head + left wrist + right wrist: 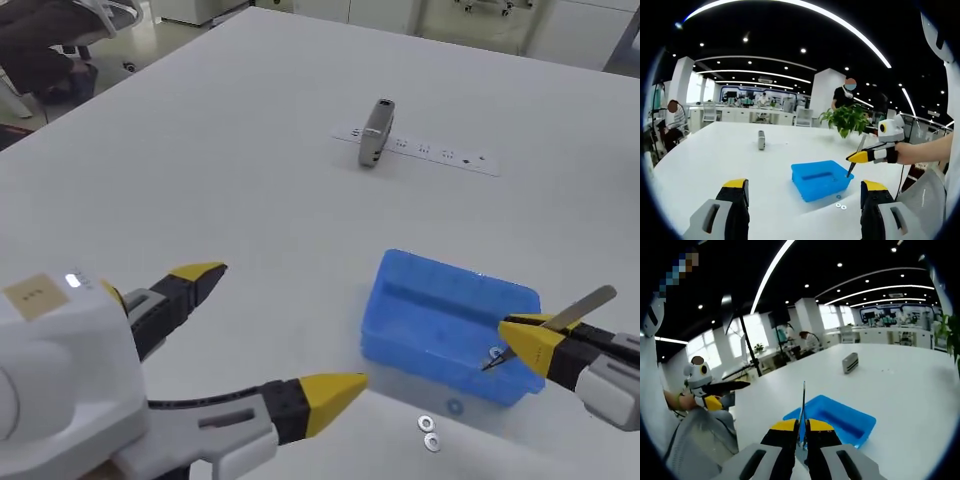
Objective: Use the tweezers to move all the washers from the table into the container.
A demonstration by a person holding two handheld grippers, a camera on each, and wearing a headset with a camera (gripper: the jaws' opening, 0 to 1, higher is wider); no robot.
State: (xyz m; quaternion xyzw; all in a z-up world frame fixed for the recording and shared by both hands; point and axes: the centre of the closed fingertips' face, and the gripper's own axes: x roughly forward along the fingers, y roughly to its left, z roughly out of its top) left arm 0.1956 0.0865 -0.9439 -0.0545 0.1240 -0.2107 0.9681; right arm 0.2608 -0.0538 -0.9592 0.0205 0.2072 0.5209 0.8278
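White table (200,150); tweezers (588,301) pinched in right hand-held gripper (525,342) over container (450,278); left hand-held gripper (295,325) agape.

On table (200,180), washers (427,424) just before container (420,358); power strip (430,150) well behind.

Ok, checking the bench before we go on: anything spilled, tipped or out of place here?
Nothing stands out. The blue container sits level on the table, loose washers lie flat just beside it, and the right gripper holds the tweezers over it.
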